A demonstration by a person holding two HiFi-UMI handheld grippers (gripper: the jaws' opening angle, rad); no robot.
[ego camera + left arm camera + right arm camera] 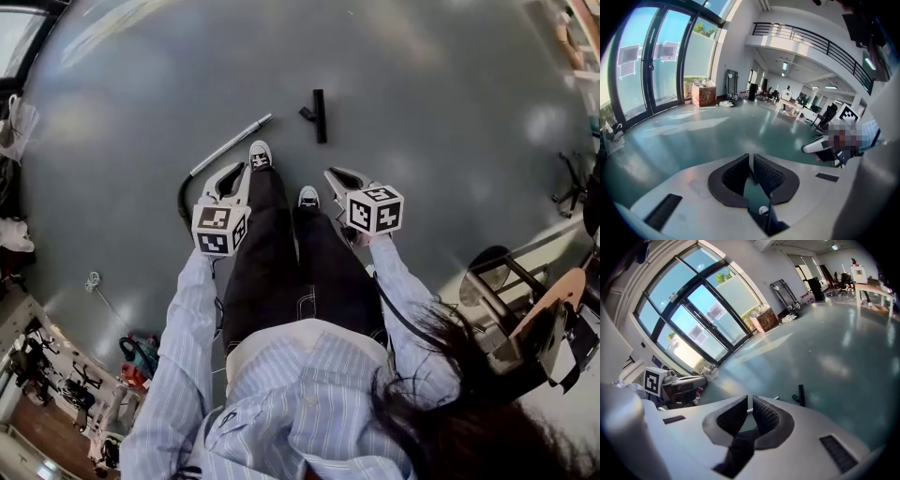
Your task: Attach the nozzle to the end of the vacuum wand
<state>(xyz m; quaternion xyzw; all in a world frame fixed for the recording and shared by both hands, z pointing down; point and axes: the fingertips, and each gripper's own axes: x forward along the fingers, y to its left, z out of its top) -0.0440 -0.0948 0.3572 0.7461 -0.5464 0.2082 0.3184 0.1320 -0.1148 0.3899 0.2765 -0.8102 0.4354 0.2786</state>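
Note:
In the head view the black nozzle [319,115] lies on the grey floor ahead of the person's shoes. The silver vacuum wand [231,143] lies to its left, slanting towards it, with a black hose [183,202] curving off its near end. My left gripper [230,174] hangs above the wand's near part, shut and empty. Level with it and short of the nozzle, my right gripper [336,174] is also shut and empty. In the right gripper view the nozzle [800,394] shows just past the shut jaws [750,405]. The left gripper's jaws [751,165] face bare floor.
A stool and a chair [525,291] stand at the right. Bags and clutter [136,356] sit at the lower left beside a shelf. Tall glass doors [701,319] and boxes [703,93] line the hall's far side, with desks [797,105] farther off.

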